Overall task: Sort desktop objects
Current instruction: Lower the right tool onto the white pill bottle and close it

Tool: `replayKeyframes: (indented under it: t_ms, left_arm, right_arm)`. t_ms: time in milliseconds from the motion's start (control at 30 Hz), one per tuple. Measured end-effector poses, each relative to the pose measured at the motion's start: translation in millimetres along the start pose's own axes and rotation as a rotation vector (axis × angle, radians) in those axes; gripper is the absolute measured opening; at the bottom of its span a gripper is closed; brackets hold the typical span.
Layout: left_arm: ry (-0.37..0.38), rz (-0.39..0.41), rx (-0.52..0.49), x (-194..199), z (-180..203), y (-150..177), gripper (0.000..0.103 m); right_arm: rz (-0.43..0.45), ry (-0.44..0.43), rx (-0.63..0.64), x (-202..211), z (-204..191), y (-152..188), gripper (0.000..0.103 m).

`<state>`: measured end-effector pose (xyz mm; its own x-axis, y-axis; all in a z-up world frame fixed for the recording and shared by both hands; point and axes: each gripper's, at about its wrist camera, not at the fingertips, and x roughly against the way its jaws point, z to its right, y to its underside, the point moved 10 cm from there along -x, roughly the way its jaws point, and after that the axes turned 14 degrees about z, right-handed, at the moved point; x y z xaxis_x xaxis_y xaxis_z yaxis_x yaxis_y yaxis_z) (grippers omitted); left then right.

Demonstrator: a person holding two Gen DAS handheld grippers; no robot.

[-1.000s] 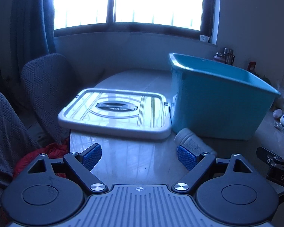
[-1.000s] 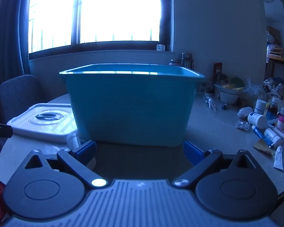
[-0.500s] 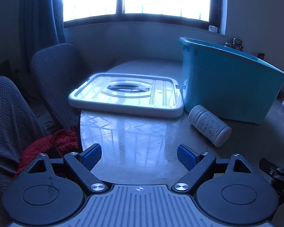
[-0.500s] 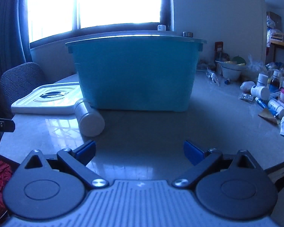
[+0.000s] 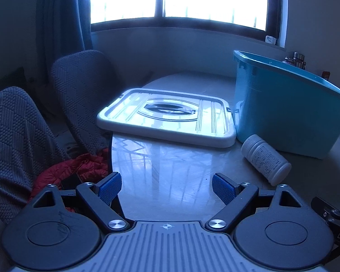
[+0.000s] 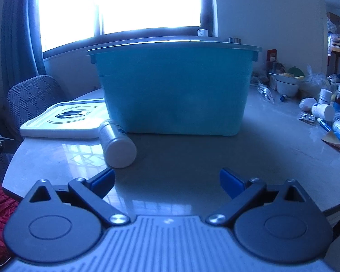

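A white pill bottle [image 5: 265,159] lies on its side on the table, in front of a teal plastic bin [image 5: 290,111]. It also shows in the right wrist view [image 6: 117,144], just left of the bin [image 6: 174,95]. My left gripper [image 5: 166,189] is open and empty, low over the table's front edge, with the bottle ahead to its right. My right gripper [image 6: 166,181] is open and empty, with the bottle just ahead of its left finger. The bin's inside is hidden.
The bin's white lid [image 5: 167,116] lies flat left of the bin. Several bottles, tubes and blister packs [image 6: 328,115] are scattered at the right of the table. Two grey chairs [image 5: 83,95] and a red garment [image 5: 74,172] are off the table's left edge.
Both grippers have pulled back from the bin. The white bottle, earlier beside the left gripper's right finger, now lies free on the table farther ahead.
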<state>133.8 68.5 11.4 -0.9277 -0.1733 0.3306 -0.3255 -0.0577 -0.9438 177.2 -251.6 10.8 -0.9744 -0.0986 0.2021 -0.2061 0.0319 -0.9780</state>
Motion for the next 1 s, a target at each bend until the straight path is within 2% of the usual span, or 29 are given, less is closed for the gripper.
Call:
replayKeyframes:
  t_ms: [567,1000]
  left_arm:
    - [-0.068,0.005,0.010,-25,-46,-17,0.089]
    - [-0.038,-0.010,0.005,-62,-57,-26,0.089]
  right_arm:
    - [-0.022,-0.071,0.009,-43,-48,-4,0.099]
    - [-0.051,-0.057,0.007,-73,-64,0,0.099]
